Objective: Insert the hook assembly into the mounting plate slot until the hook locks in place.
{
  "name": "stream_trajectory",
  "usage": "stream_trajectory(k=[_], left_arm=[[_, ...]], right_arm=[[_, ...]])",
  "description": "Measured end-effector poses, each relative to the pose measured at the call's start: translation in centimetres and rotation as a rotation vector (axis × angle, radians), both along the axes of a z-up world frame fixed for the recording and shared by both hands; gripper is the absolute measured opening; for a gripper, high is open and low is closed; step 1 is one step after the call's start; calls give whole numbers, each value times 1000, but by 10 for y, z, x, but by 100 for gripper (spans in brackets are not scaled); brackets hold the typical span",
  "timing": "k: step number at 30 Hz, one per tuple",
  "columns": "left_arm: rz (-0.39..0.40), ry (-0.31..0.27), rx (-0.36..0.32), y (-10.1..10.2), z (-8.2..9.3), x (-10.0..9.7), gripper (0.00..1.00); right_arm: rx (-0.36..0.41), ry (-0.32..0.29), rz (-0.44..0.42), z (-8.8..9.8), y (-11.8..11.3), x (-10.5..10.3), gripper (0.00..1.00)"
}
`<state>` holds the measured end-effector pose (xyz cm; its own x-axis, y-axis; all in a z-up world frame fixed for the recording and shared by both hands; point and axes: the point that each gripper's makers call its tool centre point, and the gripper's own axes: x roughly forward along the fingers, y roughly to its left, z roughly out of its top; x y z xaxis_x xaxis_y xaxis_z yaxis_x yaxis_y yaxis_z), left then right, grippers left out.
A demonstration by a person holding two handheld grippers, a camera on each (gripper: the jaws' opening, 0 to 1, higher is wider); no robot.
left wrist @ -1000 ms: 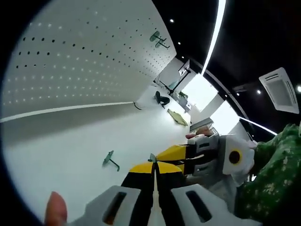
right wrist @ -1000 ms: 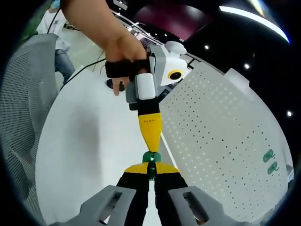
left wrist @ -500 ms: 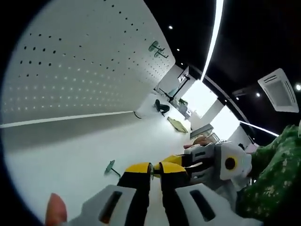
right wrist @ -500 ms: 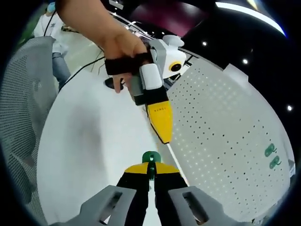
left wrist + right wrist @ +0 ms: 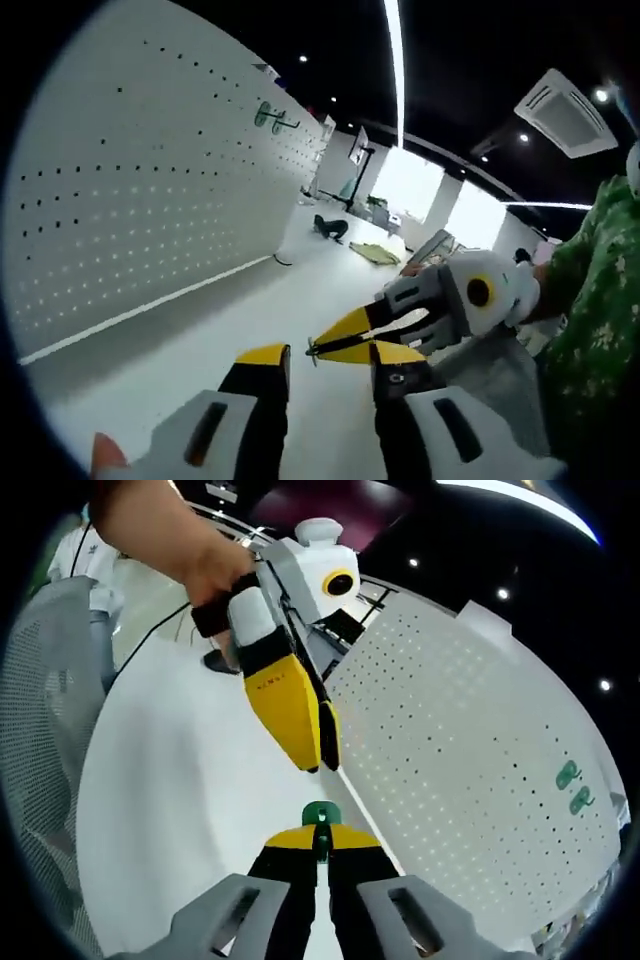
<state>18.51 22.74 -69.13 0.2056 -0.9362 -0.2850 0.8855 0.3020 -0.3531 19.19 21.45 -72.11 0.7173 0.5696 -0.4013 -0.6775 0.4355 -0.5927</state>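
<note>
Right gripper (image 5: 322, 832), jaws together, clamps a small green hook (image 5: 319, 815) at its tips above the white table (image 5: 170, 810), near the foot of the perforated mounting plate (image 5: 470, 750) standing along the table's far edge. Left gripper (image 5: 326, 362), jaws apart and holding nothing, hovers just beside it. 2 green hooks (image 5: 573, 786) already hang high on the mounting plate.
</note>
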Motion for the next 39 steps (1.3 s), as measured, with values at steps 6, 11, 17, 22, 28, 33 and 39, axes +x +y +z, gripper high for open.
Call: stream_trajectory(k=[6, 11, 17, 22, 28, 33, 39], left_arm=[[-41, -78, 3, -2, 4, -7, 48], [-74, -167, -13, -5, 12, -12, 61], [-93, -281, -17, -8, 18, -15, 72], [-90, -313, -12, -9, 16, -16, 88], [-53, -325, -36, -10, 19, -13, 99], [-44, -322, -45, -12, 21, -14, 100], [-15, -332, -83, -11, 31, -11, 99]], right_arm=[[6, 5, -10, 0, -3, -1, 1], [18, 11, -20, 0, -5, 0, 1], [48, 27, -40, 3, -8, 3, 1], [95, 52, -69, 4, -12, 7, 1], [179, 92, -123, 6, -17, 12, 1], [243, 108, -162, 11, -19, 17, 1], [375, 127, -240, 23, -24, 28, 1]])
